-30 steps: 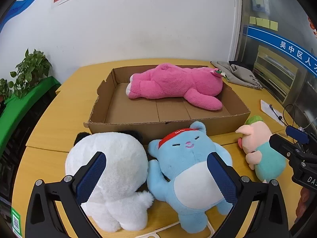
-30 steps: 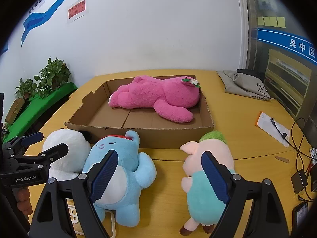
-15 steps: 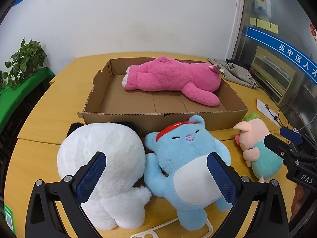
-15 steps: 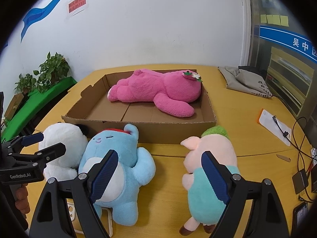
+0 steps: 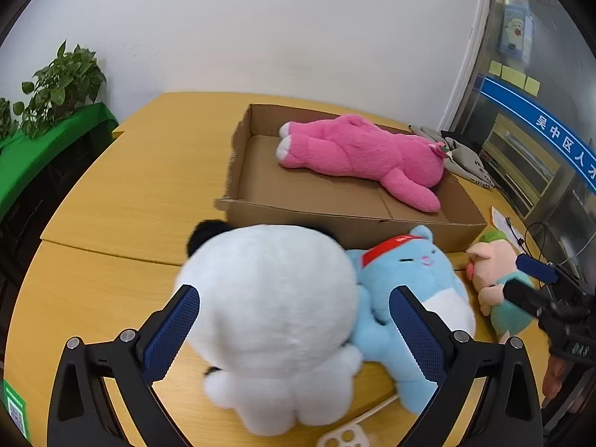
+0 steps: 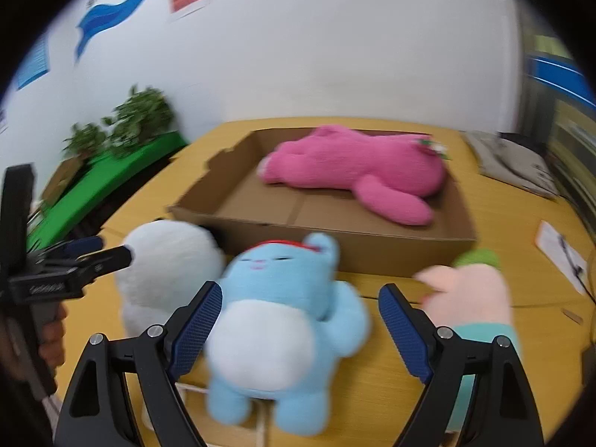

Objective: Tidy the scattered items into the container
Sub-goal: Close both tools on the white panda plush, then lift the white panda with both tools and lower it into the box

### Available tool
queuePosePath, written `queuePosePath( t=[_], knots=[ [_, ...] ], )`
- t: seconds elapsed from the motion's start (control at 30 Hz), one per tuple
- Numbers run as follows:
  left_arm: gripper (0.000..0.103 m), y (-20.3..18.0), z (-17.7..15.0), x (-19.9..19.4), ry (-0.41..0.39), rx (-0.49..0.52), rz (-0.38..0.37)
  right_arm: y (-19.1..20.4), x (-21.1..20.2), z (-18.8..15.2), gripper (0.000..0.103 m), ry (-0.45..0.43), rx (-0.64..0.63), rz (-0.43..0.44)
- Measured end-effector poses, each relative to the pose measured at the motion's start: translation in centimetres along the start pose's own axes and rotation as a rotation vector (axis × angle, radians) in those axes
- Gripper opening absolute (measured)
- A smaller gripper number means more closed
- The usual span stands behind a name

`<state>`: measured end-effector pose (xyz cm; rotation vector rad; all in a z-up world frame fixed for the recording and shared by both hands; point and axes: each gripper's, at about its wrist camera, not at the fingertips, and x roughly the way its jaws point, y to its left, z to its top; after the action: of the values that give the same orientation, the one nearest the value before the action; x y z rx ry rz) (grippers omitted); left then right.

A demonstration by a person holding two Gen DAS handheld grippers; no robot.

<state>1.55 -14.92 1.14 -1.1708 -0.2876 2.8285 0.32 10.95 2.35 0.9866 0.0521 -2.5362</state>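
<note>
Left tongs (image 5: pixel 294 329) are being held wide open astride the white plush (image 5: pixel 272 309), gripping nothing; right tongs (image 6: pixel 300 322) likewise spread around the blue plush (image 6: pixel 283 320). Both toys are lying on the wooden desk (image 5: pixel 123 193), just before the cardboard box (image 5: pixel 335 223) holding the pink plush (image 5: pixel 365 156). A white wall (image 5: pixel 279 29) and potted plants (image 5: pixel 59 85) are seen behind.

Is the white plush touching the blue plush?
Touching. The left wrist view shows the white plush pressed against the blue plush, its side overlapping the blue head and arm with no table visible between them.
</note>
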Motion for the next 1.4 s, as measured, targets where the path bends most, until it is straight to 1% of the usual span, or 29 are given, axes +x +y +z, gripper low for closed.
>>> queuePosePath(
  t=[0.1, 0.2, 0.27, 0.33, 0.4, 0.47, 0.57, 0.7, 0.77, 0.83, 0.9, 0.97, 1.03, 1.1, 1.17, 1.27, 1.33, 1.4],
  knots=[
    [0.103, 2.4, 0.4, 0.9, 0.022, -0.018, -0.032, 3.5, 2.1, 0.0, 0.086, 0.038, -0.076, 0.09],
    [0.103, 4.5, 0.6, 2.9, 0.083, -0.043, -0.089, 7.1, 4.7, -0.2, 0.086, 0.081, -0.115, 0.172],
    [0.103, 5.1, 0.6, 4.3, 0.124, -0.034, -0.141, 9.0, 6.4, -0.3, 0.086, 0.111, -0.137, 0.213],
    [0.102, 5.4, 0.4, 5.7, 0.154, -0.015, -0.173, 10.6, 8.7, -0.4, 0.086, 0.14, -0.172, 0.211],
    [0.096, 5.6, 0.3, 6.4, 0.173, -0.015, -0.231, 11.4, 10.9, -0.7, 0.086, 0.17, -0.188, 0.183],
    [0.092, 6.0, 0.4, 6.6, 0.177, -0.025, -0.242, 11.6, 12.6, -0.8, 0.086, 0.191, -0.176, 0.189],
    [0.086, 6.6, 0.3, 6.8, 0.191, -0.059, -0.279, 11.6, 13.9, -0.6, 0.09, 0.189, -0.14, 0.222],
    [0.079, 6.3, 0.2, 6.4, 0.188, -0.049, -0.293, 12.5, 14.3, -1.1, 0.091, 0.173, -0.153, 0.226],
    [0.076, 6.3, 0.3, 6.2, 0.183, -0.058, -0.301, 12.4, 14.3, -1.2, 0.086, 0.151, -0.144, 0.236],
    [0.074, 6.1, 0.6, 5.6, 0.174, -0.059, -0.302, 12.0, 13.6, -1.3, 0.073, 0.123, -0.117, 0.249],
    [0.073, 5.5, 1.4, 4.6, 0.155, -0.049, -0.296, 11.8, 12.7, -1.2, 0.068, 0.092, -0.106, 0.256],
    [0.073, 4.7, 2.8, 3.3, 0.117, -0.033, -0.3, 11.7, 11.5, -0.5, 0.067, 0.047, -0.097, 0.255],
    [0.073, 3.7, 4.9, 1.6, 0.065, -0.022, -0.323, 10.9, 9.6, 0.9, 0.067, -0.01, -0.062, 0.273],
    [0.073, 2.3, 7.6, 0.2, 0.006, 0.023, -0.357, 10.0, 7.5, 2.9, 0.067, -0.079, -0.049, 0.276],
    [0.073, 0.8, 10.7, -0.3, -0.04, 0.072, -0.375, 9.0, 5.6, 5.6, 0.067, -0.156, -0.072, 0.245],
    [0.073, -1.4, 15.7, 0.9, -0.067, 0.128, -0.388, 6.7, 4.7, 10.0, 0.067, -0.229, -0.073, 0.221],
    [0.073, -2.6, 18.5, 2.5, -0.069, 0.153, -0.383, 5.1, 5.1, 12.6, 0.066, -0.247, -0.06, 0.197],
    [0.073, -3.3, 20.6, 3.9, -0.068, 0.164, -0.379, 3.7, 5.9, 14.7, 0.066, -0.254, -0.044, 0.18]
  ],
)
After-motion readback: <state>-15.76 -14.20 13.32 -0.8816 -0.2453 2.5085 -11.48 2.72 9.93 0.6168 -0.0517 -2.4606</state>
